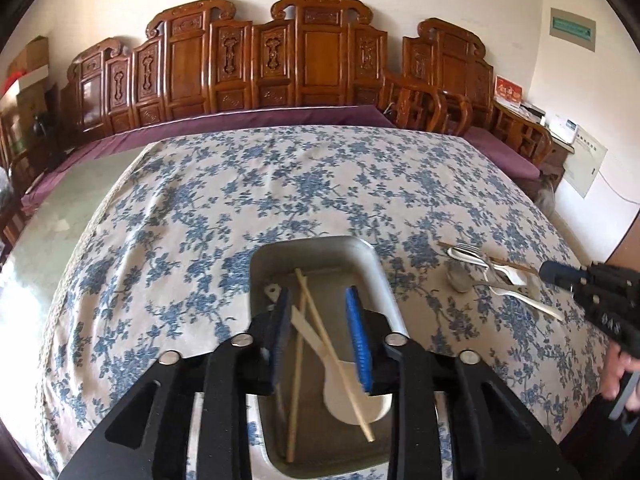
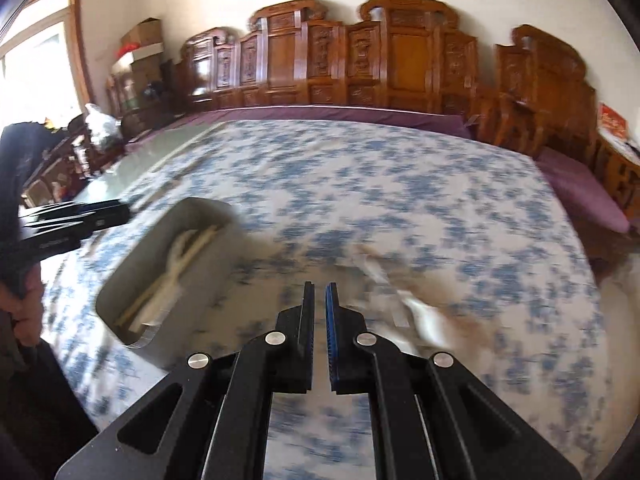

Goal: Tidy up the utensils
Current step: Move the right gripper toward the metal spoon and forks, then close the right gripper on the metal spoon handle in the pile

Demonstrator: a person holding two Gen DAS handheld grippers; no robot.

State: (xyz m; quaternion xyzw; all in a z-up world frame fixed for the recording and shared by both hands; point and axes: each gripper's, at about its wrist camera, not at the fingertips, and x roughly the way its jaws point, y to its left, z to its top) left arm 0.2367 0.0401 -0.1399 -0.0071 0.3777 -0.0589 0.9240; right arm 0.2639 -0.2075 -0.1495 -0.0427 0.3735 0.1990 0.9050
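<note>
The far half of the bench under the blue-flowered white cloth [image 1: 304,184] lies bare, wide room for any pass. Nearer, the grey rectangular metal tray [image 1: 376,276] blocks the middle, with pale wooden chopsticks [image 1: 320,320] and a white plastic spoon [image 1: 344,388] crossed inside it. To its right, a heap of silver metal forks and spoons [image 1: 488,272] clutters the cloth; a strip between tray and heap stays free.

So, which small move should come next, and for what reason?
Probably open the right gripper and lower it over the metal cutlery on the tablecloth. The tray already holds chopsticks and a white spoon; the open left gripper is empty.
</note>
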